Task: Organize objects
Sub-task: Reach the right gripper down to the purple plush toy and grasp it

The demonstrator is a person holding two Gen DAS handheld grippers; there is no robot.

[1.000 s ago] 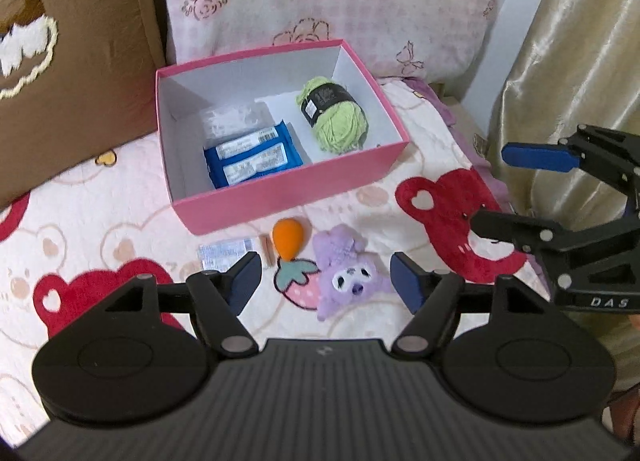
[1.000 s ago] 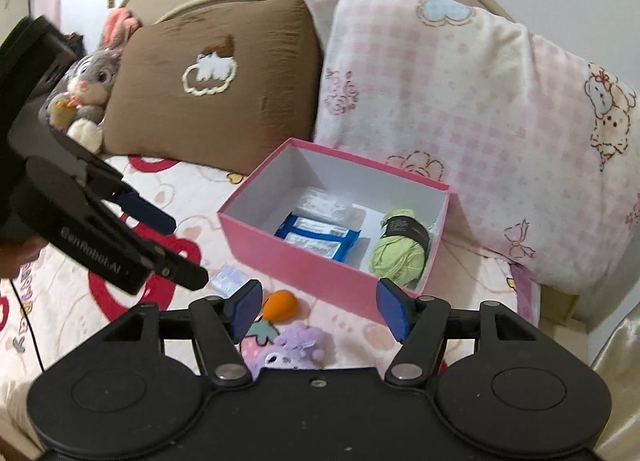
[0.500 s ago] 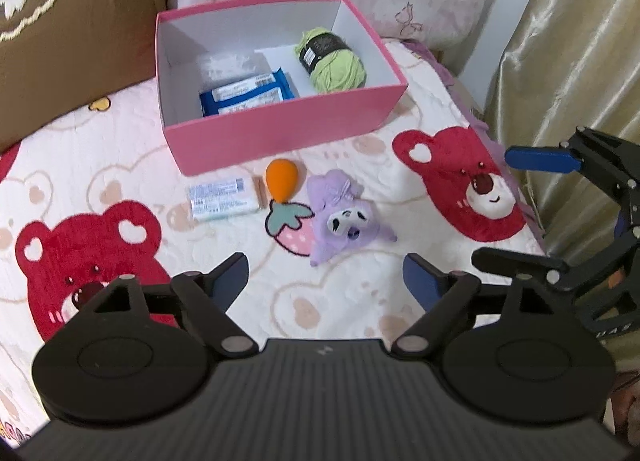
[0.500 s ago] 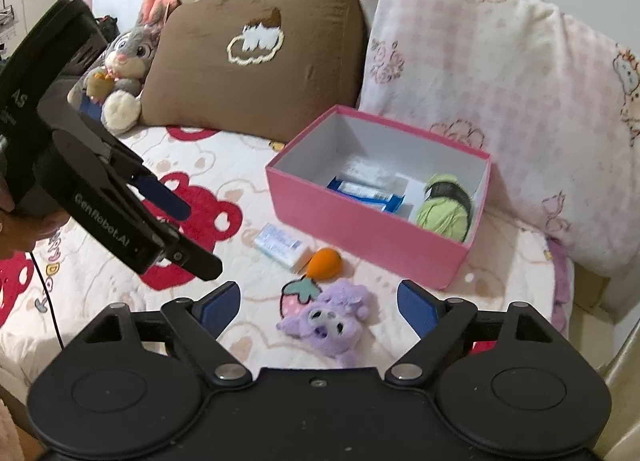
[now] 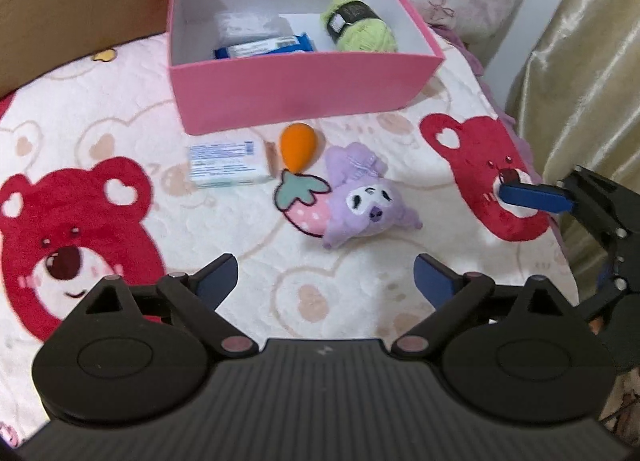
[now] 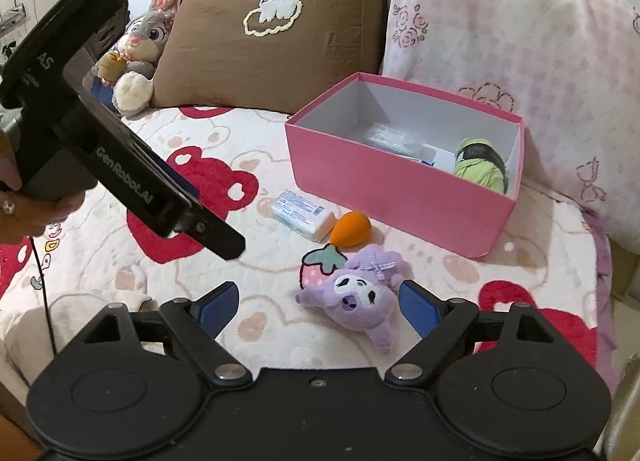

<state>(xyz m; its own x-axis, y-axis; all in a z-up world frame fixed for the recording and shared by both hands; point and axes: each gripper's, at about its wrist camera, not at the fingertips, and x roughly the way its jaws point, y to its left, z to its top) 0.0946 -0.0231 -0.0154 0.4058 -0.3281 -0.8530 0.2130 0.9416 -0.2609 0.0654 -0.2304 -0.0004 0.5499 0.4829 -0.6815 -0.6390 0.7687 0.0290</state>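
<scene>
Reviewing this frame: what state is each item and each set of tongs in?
Pink cardboard box: lidless, partly filled.
Green yarn ball: inside box.
Blue packets: inside box.
Purple plush toy: on bedspread.
Orange egg-shaped sponge: on bedspread.
White soap packet: lying flat on bedspread.
Left tongs: open, empty.
Right tongs: open, empty.

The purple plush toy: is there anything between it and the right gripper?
Nothing visible stands in the way. The right gripper is open, and the purple plush toy lies on the bedspread just ahead of its fingers, toward the right one. The orange sponge and pink box lie beyond it.
</scene>
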